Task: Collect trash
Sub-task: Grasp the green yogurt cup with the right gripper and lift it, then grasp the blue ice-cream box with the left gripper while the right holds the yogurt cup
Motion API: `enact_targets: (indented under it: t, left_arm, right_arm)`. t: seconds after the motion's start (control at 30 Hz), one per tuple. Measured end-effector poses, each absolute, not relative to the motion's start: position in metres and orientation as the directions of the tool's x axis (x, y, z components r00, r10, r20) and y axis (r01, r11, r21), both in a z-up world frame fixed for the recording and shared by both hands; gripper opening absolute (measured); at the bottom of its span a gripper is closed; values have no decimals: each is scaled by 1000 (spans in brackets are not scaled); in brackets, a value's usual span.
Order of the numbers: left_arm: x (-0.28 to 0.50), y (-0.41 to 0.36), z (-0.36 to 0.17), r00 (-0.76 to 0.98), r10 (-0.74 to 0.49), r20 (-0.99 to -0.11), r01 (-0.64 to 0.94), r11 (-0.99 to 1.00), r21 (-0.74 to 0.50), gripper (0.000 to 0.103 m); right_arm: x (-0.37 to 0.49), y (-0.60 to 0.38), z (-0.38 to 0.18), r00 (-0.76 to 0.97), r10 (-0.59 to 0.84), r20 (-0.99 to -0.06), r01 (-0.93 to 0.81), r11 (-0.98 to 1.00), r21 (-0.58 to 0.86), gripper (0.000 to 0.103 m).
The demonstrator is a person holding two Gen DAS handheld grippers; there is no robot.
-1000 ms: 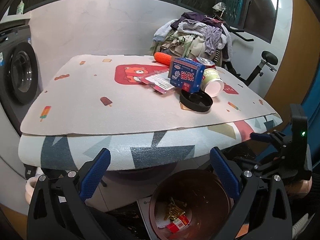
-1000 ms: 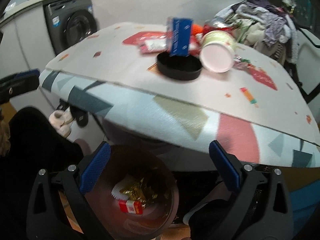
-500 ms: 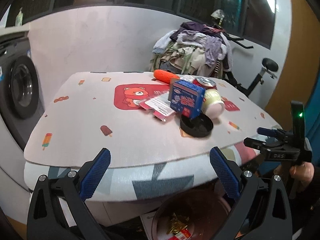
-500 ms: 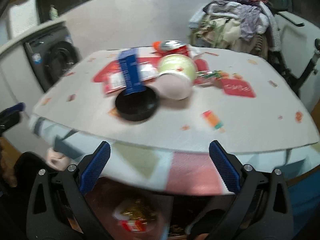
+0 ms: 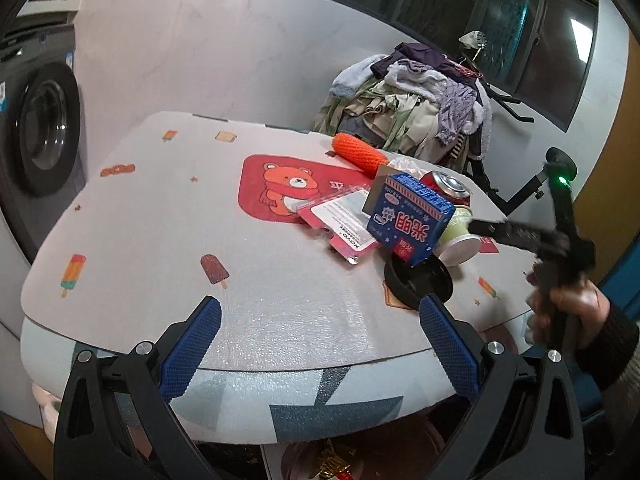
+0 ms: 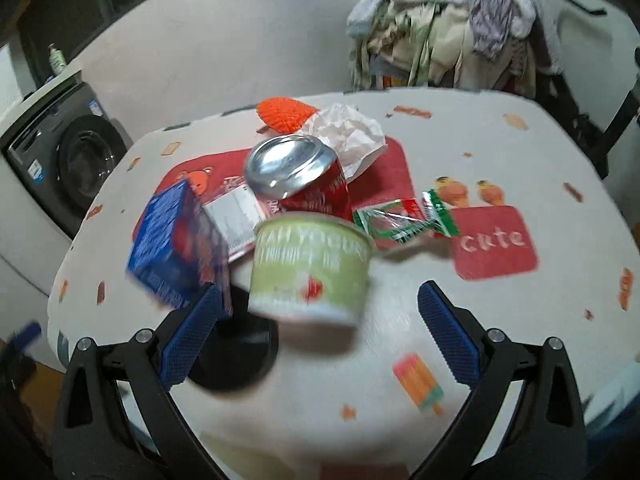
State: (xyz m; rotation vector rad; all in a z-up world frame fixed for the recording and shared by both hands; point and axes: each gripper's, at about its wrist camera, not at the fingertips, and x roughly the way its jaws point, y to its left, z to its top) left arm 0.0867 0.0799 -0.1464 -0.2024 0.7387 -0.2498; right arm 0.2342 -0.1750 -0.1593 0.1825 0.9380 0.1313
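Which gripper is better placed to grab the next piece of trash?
Right. The right gripper is open, with the green yogurt cup lying between its fingers. The left gripper is open too, but sits back at the table edge, away from the pile.

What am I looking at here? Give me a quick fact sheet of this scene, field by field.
Surface: padded table with cartoon-print cover
Trash pile: blue cardboard box, red drink can, green yogurt cup on its side, black round lid, crumpled white paper, green candy wrapper
Left gripper: open, empty
Right gripper: open, nearing the cup
Bin: below the table's edge
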Motion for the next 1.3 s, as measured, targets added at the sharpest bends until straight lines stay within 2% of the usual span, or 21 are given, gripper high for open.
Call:
enact_targets:
  t: [0.1,0.13,0.2,0.37,0.63,0.9,1.1,1.3]
  left_arm:
    - [91,80,-151,704,-303,-642,155,948,-278,97]
    - [91,80,-152,702,-306,-643,156,947,-280,97]
    - [92,80,-154,698,-312,-645,159,945,-286,97]
    - [93,78,-157,686,-334,-646,173,938,-301,97]
    - [92,62,-159,668,-366,-648,204,927,-314,97]
    - [91,50,-158,646,-387,-658,227,921,-318,97]
    - [105,47,-155,607,-438,-663,221,895,-388,97]
    - [147,34,-143,562,-515,-648,186,841,-507,97]
  right_arm:
    - [257,-175,-168,555,220,-802,-17,967,253,96]
    - [260,-176,-170,551,227,-803,-15,965,263,86]
    - [262,-180,-175,547,258,-796,-22,955,295,74]
    - [233,-189,-176,587,281,-759,-52,949,312,74]
    - [165,-197,-177,642,250,-725,-100,965,244,75]
    - [138,-189,-185,638,225,-737,-139,974,178,77]
    - [145,-188,-185,633,240,-736,-142,971,194,77]
    - [142,-189,-167,690,230,-686,-145,973,180,77]
